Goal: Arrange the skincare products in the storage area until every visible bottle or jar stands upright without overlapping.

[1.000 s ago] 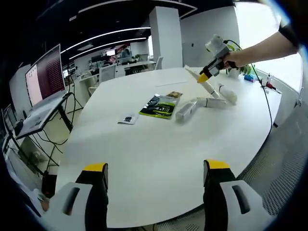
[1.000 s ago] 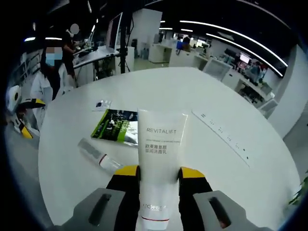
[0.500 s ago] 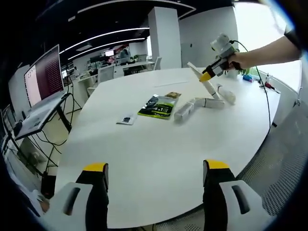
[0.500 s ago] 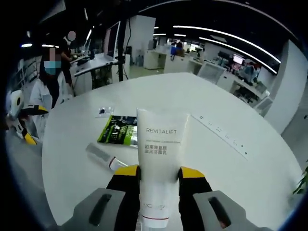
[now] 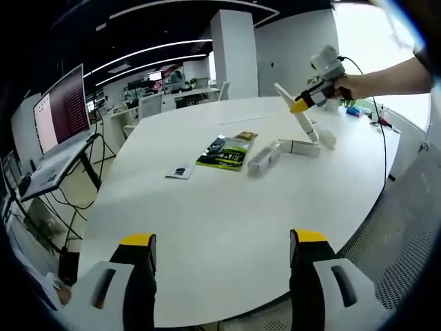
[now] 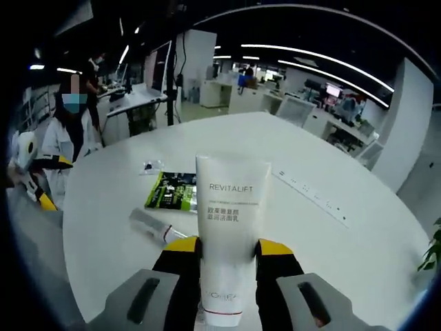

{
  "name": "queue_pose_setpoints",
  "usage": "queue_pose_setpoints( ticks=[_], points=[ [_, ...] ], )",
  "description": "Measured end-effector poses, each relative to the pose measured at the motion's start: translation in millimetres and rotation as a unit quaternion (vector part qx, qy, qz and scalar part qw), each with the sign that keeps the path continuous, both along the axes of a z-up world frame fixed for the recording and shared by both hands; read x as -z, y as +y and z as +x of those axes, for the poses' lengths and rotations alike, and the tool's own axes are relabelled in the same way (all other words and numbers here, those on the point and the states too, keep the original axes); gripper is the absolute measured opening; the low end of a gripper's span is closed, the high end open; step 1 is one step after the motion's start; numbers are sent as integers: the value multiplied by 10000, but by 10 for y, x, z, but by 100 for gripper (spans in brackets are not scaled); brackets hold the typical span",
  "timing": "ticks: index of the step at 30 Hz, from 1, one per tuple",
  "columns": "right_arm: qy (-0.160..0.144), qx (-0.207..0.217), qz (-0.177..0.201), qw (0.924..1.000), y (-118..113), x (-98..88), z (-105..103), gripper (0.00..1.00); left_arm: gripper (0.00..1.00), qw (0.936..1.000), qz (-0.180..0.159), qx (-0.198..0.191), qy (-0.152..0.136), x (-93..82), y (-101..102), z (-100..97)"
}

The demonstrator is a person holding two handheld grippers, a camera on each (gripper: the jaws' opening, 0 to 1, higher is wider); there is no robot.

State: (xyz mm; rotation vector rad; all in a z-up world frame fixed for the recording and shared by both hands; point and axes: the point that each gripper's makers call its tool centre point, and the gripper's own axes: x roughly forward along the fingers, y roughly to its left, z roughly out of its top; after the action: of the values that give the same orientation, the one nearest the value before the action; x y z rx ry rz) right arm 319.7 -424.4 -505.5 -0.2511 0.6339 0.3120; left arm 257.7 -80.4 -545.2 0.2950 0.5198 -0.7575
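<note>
Right claw [image 6: 224, 252] raised higher off table [image 5: 227, 207], still clamping white tube [image 6: 231, 227], left claw [image 5: 220, 241] wide open, empty

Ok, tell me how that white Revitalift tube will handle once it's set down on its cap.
The white tube, clamped between the right tongs, looks like soft plastic, so it probably flexes under squeeze. Tall, with a flat crimped top over a narrow cap, it may tip easily. Its smooth surface could slip.

Three tubes: one held [image 6: 231, 221], two lying [image 5: 264, 157] [image 5: 299, 147]; one bottle [image 5: 326, 138]; one green packet [image 5: 225, 152]; one small sachet [image 5: 179, 171]; one table [image 5: 227, 221].
</note>
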Motion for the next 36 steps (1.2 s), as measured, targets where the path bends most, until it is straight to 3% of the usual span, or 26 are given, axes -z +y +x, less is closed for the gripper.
queue_pose_setpoints(
  ticks=[10, 36],
  points=[
    [-170, 114, 52, 9998, 25, -146, -144, 20, 73, 10000, -11, -32, -6, 3, 6, 8],
    [-425, 206, 96, 9988, 231, -214, -433, 20, 71, 10000, 30, -18, -9, 1, 10, 7]
  ],
)
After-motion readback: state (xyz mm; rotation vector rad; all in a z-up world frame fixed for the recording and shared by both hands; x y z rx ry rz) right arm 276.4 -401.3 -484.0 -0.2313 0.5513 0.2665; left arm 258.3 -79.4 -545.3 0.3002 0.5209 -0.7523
